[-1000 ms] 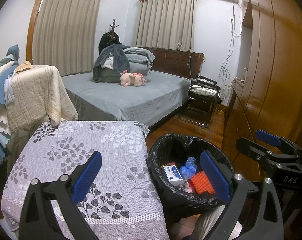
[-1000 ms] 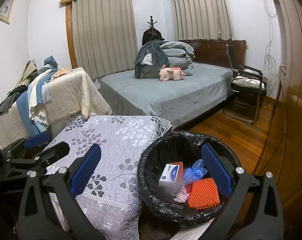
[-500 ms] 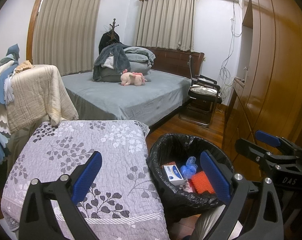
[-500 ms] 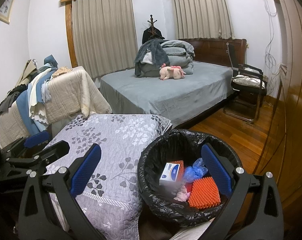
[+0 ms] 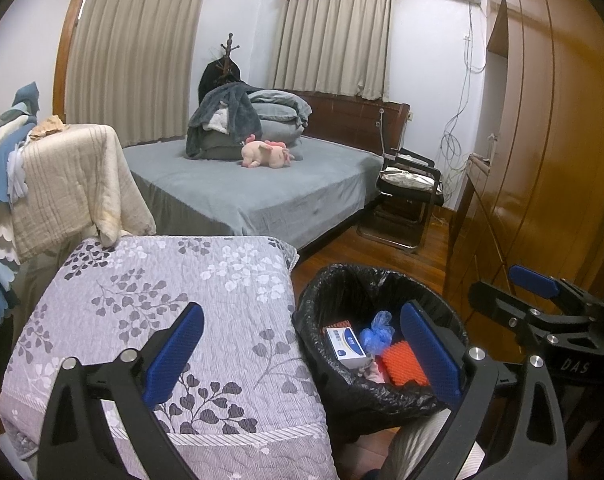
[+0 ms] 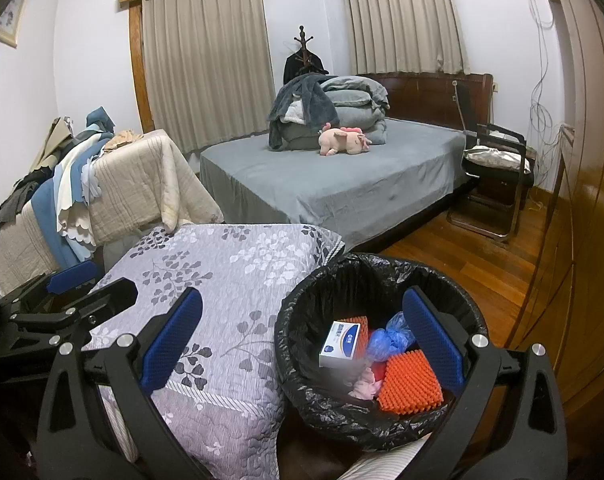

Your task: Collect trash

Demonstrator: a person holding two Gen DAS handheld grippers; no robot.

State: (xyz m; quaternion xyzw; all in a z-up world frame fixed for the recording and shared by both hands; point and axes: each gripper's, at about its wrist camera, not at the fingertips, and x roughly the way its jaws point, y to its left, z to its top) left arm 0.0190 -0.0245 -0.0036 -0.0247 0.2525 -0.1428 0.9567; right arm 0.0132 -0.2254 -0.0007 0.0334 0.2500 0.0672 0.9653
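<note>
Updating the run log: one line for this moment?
left gripper: open, empty | right gripper: open, empty | bin: box, orange pad, blue bag inside

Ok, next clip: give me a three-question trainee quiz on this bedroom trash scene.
1. True or false: the left gripper holds trash.
2. Which lies in the bin? A) orange spiky pad B) pink plush toy C) pillow
3. Fill in: the white box lies to the ___ of the blue bag in the right wrist view.

Key: 1 false; 2 A; 3 left.
</note>
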